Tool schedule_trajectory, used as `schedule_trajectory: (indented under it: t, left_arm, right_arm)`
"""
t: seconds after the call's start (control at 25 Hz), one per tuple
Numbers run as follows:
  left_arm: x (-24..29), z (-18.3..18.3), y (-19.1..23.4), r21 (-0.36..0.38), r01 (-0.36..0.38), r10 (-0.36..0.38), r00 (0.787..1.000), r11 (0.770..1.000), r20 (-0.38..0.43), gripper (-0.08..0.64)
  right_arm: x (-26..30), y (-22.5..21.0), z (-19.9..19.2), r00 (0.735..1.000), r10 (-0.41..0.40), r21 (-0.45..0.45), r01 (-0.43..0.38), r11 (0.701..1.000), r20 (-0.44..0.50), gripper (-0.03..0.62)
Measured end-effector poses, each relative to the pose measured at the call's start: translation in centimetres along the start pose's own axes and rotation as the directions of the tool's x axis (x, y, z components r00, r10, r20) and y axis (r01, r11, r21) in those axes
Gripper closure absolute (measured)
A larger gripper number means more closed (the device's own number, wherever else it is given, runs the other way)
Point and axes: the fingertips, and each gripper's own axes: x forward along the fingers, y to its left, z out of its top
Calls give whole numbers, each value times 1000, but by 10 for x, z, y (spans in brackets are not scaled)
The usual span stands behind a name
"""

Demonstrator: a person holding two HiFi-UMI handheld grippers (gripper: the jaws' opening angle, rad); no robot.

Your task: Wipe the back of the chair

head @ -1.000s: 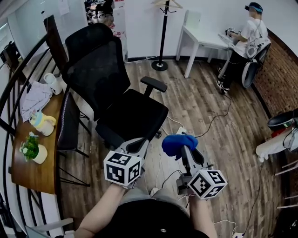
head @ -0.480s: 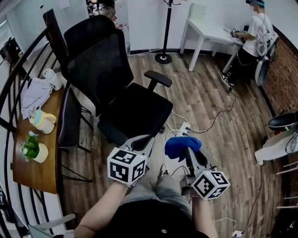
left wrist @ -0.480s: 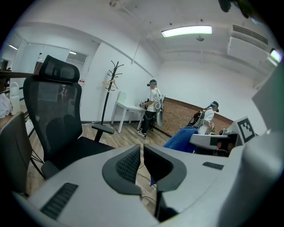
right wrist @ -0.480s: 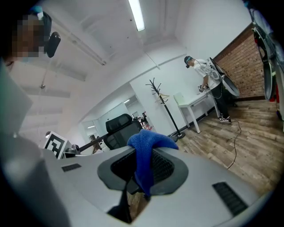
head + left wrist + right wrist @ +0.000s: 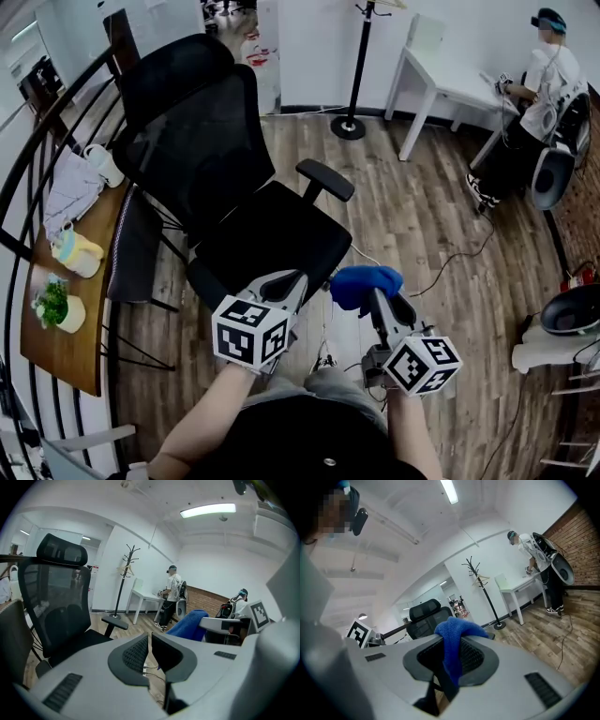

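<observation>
Step in hand, as judged: approach, with wiping not begun. The right gripper (image 5: 368, 294) is clamped on a blue cloth (image 5: 364, 283). Its own view shows the cloth pinched between the jaws, a bunch folded over the top and a tail hanging below. The left gripper (image 5: 282, 283) has its jaws drawn together with only a thin slit between them and nothing held. Both grippers are low, at the near edge of the seat (image 5: 274, 240) of the black office chair (image 5: 234, 202). The mesh backrest (image 5: 199, 145) stands upright on the far side of the seat, well apart from the cloth, its front face turned toward the person. One armrest (image 5: 325, 179) juts out on the right. No contact between cloth and backrest. The next move calls for lifting the right gripper up and forward over the seat and laying the bunched part of the cloth flat on the mesh, then stroking across it. The chair probably swivels on the wood floor (image 5: 422, 216) under pressure, so the free left gripper may need to steady it.
</observation>
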Motion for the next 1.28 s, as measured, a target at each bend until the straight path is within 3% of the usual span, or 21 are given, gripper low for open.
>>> schedule_trajectory:
  t: [0.32, 0.6, 0.84, 1.04, 1.28]
  left_arm:
    - [63, 40, 21, -69, -115, 118, 992, 991, 48, 525]
    - [75, 48, 42, -134, -220, 230, 971, 966, 64, 525]
    - [66, 49, 69, -210, -286, 306, 950, 935, 67, 525]
    - [61, 58, 97, -225, -321, 345, 936, 920, 76, 525]
    - [54, 82, 147, -276, -377, 417, 903, 884, 102, 526]
  right_arm:
    - [58, -50, 41, 992, 107, -19, -108, 994, -62, 509]
    - [97, -70, 48, 973, 188, -25, -193, 981, -135, 509]
    - [134, -58, 42, 946, 267, 2, -272, 962, -186, 509]
    - [174, -35, 41, 917, 335, 7, -341, 940, -215, 509]
    - [233, 0, 50, 872, 417, 1, -431, 902, -255, 509]
